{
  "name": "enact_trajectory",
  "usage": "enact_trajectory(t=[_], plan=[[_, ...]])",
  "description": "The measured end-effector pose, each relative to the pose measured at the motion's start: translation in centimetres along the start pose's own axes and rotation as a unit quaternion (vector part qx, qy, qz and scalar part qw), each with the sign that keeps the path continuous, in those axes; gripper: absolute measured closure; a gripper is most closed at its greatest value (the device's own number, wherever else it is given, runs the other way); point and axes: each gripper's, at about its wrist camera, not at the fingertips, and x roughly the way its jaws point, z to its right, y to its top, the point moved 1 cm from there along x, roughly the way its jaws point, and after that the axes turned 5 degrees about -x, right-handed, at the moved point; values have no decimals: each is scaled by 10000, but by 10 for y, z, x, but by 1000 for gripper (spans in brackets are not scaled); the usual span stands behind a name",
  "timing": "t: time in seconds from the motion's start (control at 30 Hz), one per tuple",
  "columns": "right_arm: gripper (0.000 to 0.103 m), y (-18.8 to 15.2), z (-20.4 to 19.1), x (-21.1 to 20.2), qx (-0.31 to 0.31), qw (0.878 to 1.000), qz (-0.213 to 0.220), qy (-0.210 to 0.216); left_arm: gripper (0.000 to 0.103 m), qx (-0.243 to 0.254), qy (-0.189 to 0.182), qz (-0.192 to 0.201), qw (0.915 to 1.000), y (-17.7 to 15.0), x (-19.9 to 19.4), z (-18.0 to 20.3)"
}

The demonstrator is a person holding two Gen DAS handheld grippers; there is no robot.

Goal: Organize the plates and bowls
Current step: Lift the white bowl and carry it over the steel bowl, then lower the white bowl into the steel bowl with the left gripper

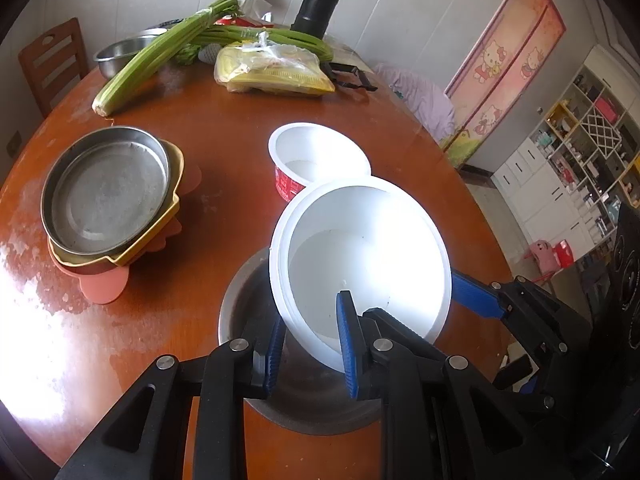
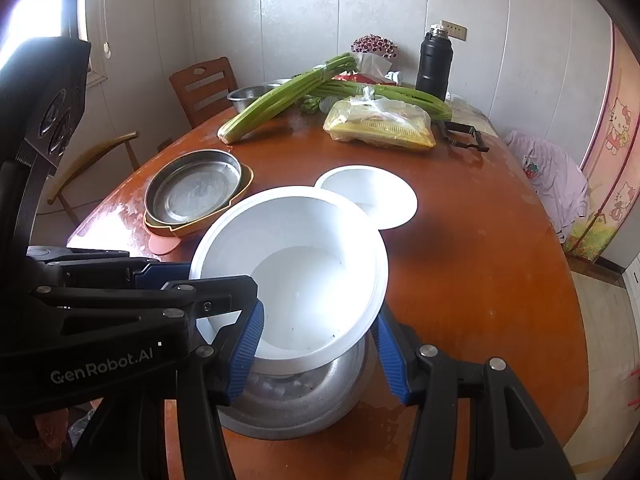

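A large white bowl [image 1: 360,256] tilts above a steel bowl [image 1: 304,396] at the table's near edge. My left gripper [image 1: 312,340] is shut on the white bowl's near rim, one finger inside and one outside. In the right wrist view the white bowl [image 2: 296,272] sits between my right gripper's [image 2: 320,344] spread fingers, which stand open around it over the steel bowl [image 2: 304,404]. A smaller white bowl with a red side [image 1: 316,156] stands behind. A steel plate [image 1: 108,192] tops a stack of yellow and pink plates at the left.
At the table's far end lie celery [image 1: 168,48], a bag of noodles [image 1: 272,68], a steel basin [image 1: 124,52], a black flask [image 1: 318,4] and a black clip tool [image 1: 352,76]. A wooden chair [image 1: 52,60] stands far left. Shelves stand at right.
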Motion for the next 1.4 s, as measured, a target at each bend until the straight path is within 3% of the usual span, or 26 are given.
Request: enact_trajectory(t=[0.83, 1.4], plan=[[48, -21, -9, 25, 17, 9986, -436, 312, 79, -73, 280, -350, 9990, -15, 24, -18], [48, -20, -9, 34, 22, 9981, -510, 348, 76, -4, 437, -314, 9985, -12, 26, -21]])
